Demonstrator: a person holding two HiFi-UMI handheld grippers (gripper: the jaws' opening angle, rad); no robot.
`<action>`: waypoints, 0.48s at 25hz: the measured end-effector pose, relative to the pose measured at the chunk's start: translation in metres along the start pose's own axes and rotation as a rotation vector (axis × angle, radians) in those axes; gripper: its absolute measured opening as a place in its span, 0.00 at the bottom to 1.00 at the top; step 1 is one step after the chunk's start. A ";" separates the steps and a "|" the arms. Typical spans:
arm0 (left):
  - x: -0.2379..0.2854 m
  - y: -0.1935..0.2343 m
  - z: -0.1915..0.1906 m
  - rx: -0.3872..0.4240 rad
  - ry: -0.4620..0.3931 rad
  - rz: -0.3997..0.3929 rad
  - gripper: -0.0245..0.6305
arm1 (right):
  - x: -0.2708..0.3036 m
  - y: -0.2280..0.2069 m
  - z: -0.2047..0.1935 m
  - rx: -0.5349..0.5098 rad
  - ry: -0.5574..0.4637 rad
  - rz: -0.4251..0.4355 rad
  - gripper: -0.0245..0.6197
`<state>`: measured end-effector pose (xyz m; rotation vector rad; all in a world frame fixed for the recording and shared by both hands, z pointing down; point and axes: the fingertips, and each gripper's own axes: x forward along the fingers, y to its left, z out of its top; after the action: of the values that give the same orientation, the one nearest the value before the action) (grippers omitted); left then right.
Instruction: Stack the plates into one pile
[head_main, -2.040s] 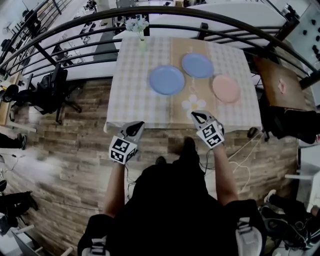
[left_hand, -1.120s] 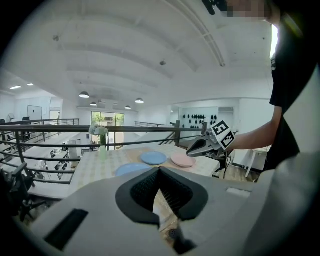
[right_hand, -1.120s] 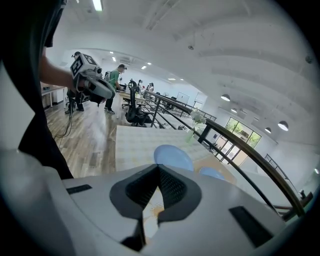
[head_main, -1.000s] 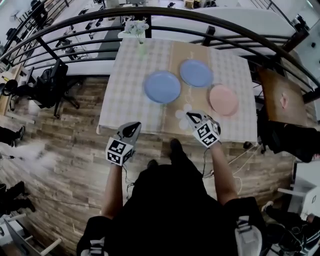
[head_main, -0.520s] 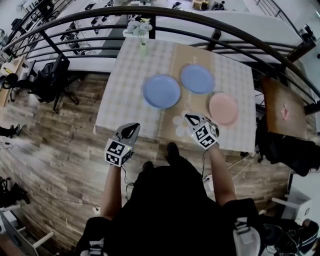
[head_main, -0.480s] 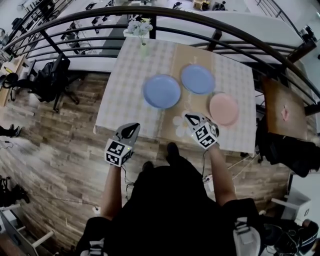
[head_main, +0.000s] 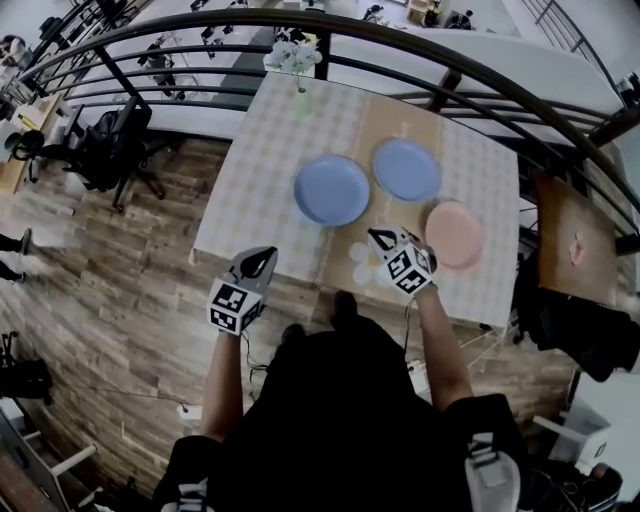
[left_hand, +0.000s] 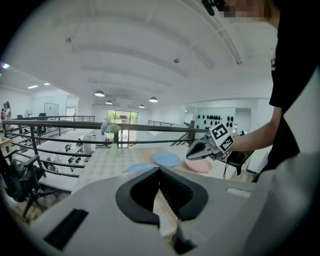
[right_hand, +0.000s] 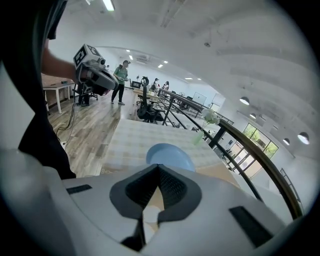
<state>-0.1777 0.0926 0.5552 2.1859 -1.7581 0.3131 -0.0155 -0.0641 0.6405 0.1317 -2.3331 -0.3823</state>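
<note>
Three plates lie apart on the checked table (head_main: 255, 150): a large blue plate (head_main: 332, 190) in the middle, a smaller blue plate (head_main: 406, 169) behind it to the right, and a pink plate (head_main: 455, 234) at the right. My right gripper (head_main: 375, 236) is shut and empty, hovering over the table's front part between the large blue plate and the pink one. My left gripper (head_main: 267, 254) is shut and empty at the table's front edge, left of the plates. From the right gripper (right_hand: 159, 168) view, the large blue plate (right_hand: 170, 156) lies just ahead.
A white flower-shaped mat (head_main: 362, 262) lies under the right gripper. A vase of flowers (head_main: 298, 65) stands at the table's far edge, with a dark railing (head_main: 200, 30) behind it. A brown runner (head_main: 372, 125) crosses the cloth. Wooden floor surrounds the table.
Both grippers have moved a little nearer the plates, the right one more and slightly lower over the table's front. Both stay shut. The plates have not moved.
</note>
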 end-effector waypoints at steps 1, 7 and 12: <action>0.001 0.001 0.000 -0.003 0.001 0.007 0.04 | 0.002 -0.002 0.001 -0.001 -0.003 0.008 0.04; 0.003 0.010 0.001 -0.014 0.018 0.050 0.04 | 0.021 -0.011 0.002 -0.018 -0.008 0.055 0.04; 0.002 0.017 0.008 -0.020 0.016 0.085 0.04 | 0.031 -0.018 0.004 -0.034 -0.005 0.082 0.04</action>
<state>-0.1942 0.0848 0.5502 2.0926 -1.8411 0.3306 -0.0410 -0.0869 0.6530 0.0180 -2.3278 -0.3812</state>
